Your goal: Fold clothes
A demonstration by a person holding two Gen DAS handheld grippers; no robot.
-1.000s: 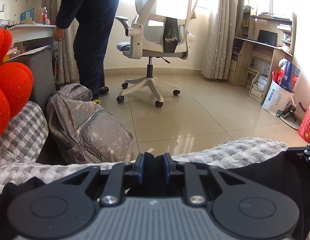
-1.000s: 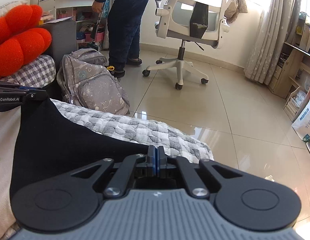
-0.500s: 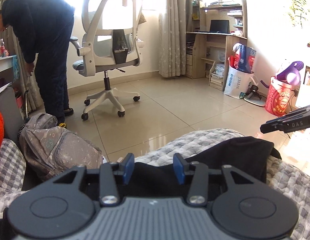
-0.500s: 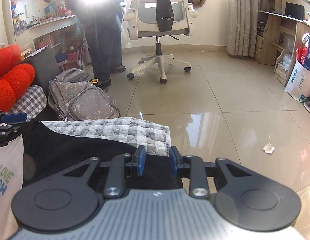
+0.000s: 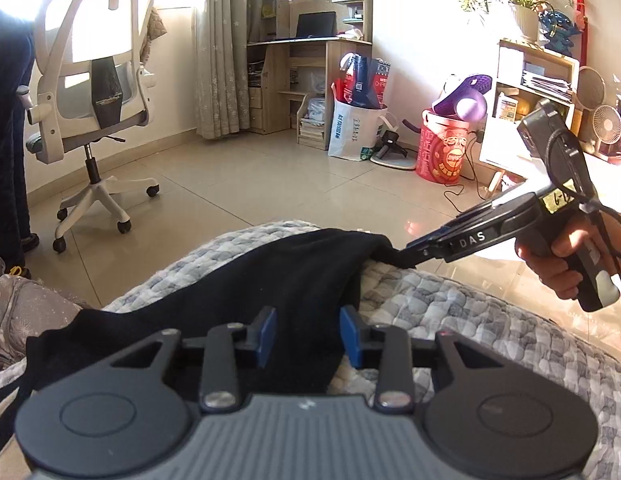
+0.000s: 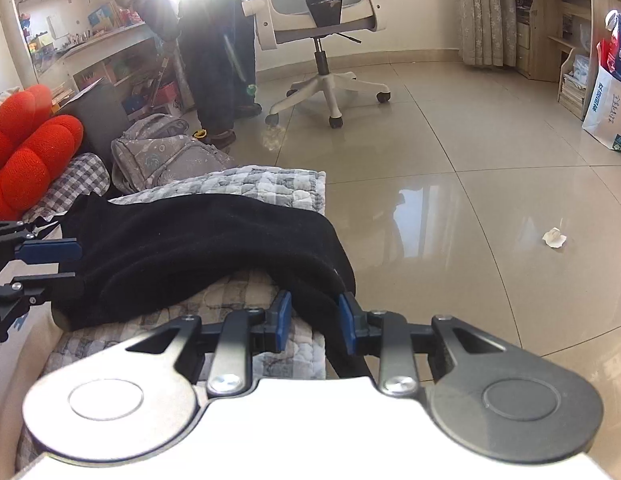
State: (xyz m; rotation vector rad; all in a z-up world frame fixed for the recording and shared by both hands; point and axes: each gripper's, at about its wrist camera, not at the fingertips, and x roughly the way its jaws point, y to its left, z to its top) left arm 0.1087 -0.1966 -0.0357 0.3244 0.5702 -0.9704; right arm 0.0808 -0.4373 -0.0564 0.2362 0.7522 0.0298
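Note:
A black garment (image 5: pixel 278 280) lies in a loose fold on the grey quilted blanket (image 5: pixel 450 320). My left gripper (image 5: pixel 308 336) is open, and the cloth runs between its blue pads (image 5: pixel 266 336) without being pinched. In the right wrist view the garment (image 6: pixel 198 248) stretches from my left gripper (image 6: pixel 42 266) at the left edge to my right gripper (image 6: pixel 314 320). The right gripper is open with the garment's rolled edge passing between its fingers. From the left wrist view a hand (image 5: pixel 566 264) holds the right gripper (image 5: pixel 412 250) at the garment's far corner.
A white office chair (image 6: pixel 322 20) and a standing person (image 6: pixel 214 40) are on the tiled floor beyond the blanket. A grey backpack (image 6: pixel 166 156) and red cushion (image 6: pixel 30 148) sit to the left. A paper scrap (image 6: pixel 553 237), bags (image 5: pixel 358 120) and a red bucket (image 5: pixel 442 148) are to the right.
Both grippers were shut on the black garment a second ago; both have opened and let it settle on the blanket. Both views have swung to the right.

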